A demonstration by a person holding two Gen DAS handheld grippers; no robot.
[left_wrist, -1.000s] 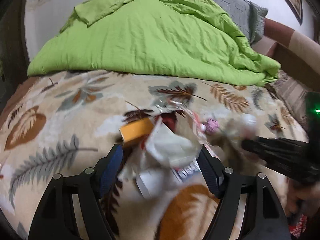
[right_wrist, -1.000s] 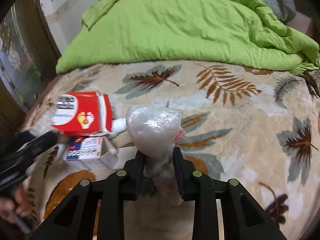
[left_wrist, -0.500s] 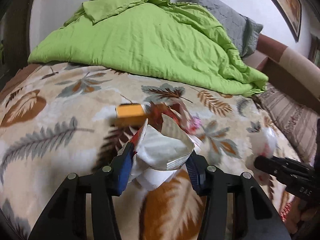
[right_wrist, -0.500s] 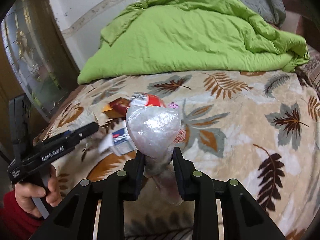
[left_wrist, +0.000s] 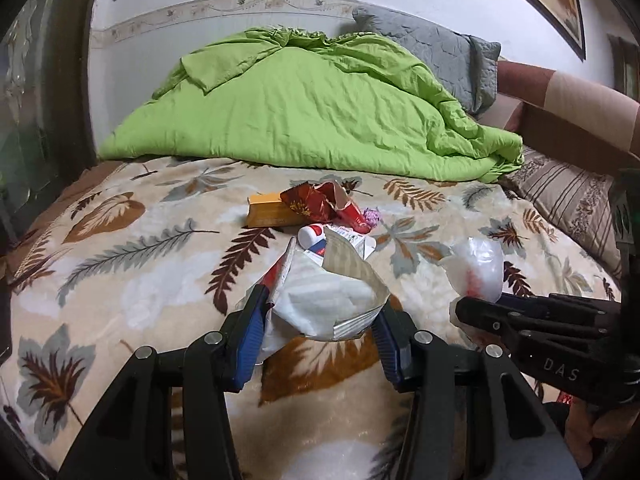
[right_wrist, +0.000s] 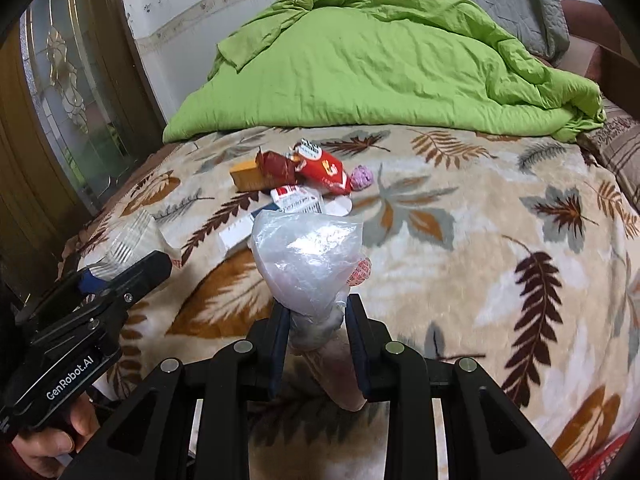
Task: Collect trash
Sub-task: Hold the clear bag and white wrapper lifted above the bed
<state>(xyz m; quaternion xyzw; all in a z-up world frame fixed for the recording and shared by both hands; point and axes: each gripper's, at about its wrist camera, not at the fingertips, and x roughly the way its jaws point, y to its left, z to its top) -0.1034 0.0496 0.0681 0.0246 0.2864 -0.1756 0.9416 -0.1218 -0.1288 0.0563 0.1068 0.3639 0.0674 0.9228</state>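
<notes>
**Both grippers hold trash above the leaf-patterned blanket**

The left gripper [left_wrist: 320, 320] has its blue-padded fingers [left_wrist: 250, 328] partly closed on a crumpled silver-lined white wrapper [left_wrist: 328, 296], which bulges up between them; a red printed edge shows on the wrapper's left side. The right gripper [right_wrist: 316, 320] is closed narrowly on the twisted neck of a clear plastic bag [right_wrist: 308, 256], and the bag's puffed body stands above the fingertips, with a bit of red print showing through at its right side. In the left wrist view the same bag [left_wrist: 476, 268] shows at the tip of the right gripper [left_wrist: 480, 304], to the right of the wrapper and apart from it. In the right wrist view the left gripper [right_wrist: 120, 276] shows at the lower left with the wrapper [right_wrist: 132, 236] in its fingers, and a hand [right_wrist: 52, 440] grips its handle.

Beyond the fingers, a small pile of trash lies on the blanket [left_wrist: 120, 280] near the middle of the bed: a yellow box [left_wrist: 266, 210], a crumpled dark red wrapper [left_wrist: 316, 200] touching it, a red packet with a white end [right_wrist: 322, 166], a small purple ball [right_wrist: 362, 178] just beside that packet, and a white carton with red and blue print [left_wrist: 340, 242] nearest the grippers. A white disc [right_wrist: 339, 206] lies at the carton's edge.

Behind the pile, a bright green duvet [left_wrist: 304, 108] is heaped across the head of the bed, with a grey quilted pillow [left_wrist: 432, 52] behind it against the wall.
</notes>
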